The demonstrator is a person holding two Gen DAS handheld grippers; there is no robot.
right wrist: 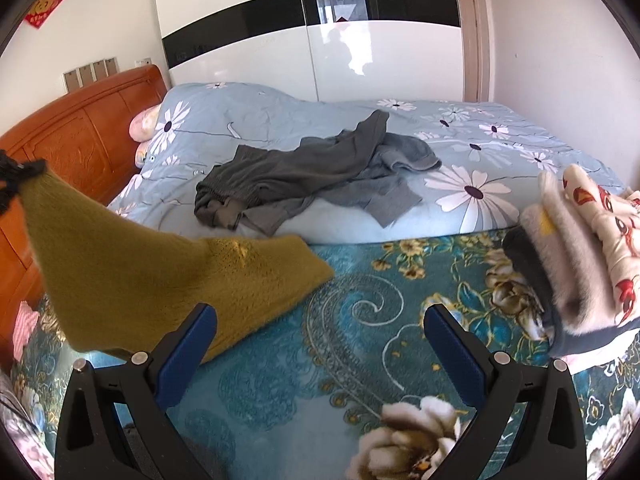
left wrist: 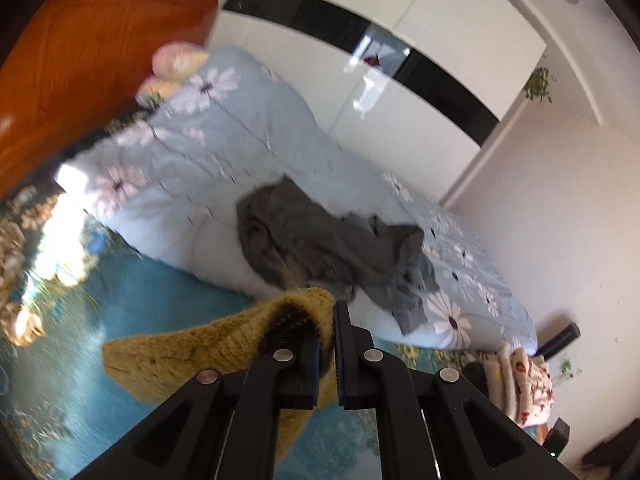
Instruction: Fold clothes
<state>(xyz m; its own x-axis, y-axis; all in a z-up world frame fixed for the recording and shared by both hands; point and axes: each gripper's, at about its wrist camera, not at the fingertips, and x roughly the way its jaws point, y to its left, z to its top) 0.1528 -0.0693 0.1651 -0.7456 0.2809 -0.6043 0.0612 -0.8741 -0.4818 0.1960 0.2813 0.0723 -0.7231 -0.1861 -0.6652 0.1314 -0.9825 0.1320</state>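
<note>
Two hand-held grippers we see | left hand-held gripper [left wrist: 327, 322] pinches the yellow sweater [left wrist: 224, 344], one corner lifted, the rest lying on the teal blanket [right wrist: 360, 312] | right hand-held gripper [right wrist: 320, 340] spread wide, holding nothing | grey clothes [right wrist: 304, 172] lie on the blue quilt [right wrist: 280, 116] | folded pile [right wrist: 580, 248] at right

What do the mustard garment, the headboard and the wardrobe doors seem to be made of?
Mustard garment: probably a fuzzy knit, wool or acrylic; open stitches and a soft nap show. Headboard: looks like orange-brown varnished wood, with carved panels and a slight sheen. Wardrobe doors: glossy white panels with a black band, perhaps lacquer or glass; they reflect the room like a mirror.
</note>
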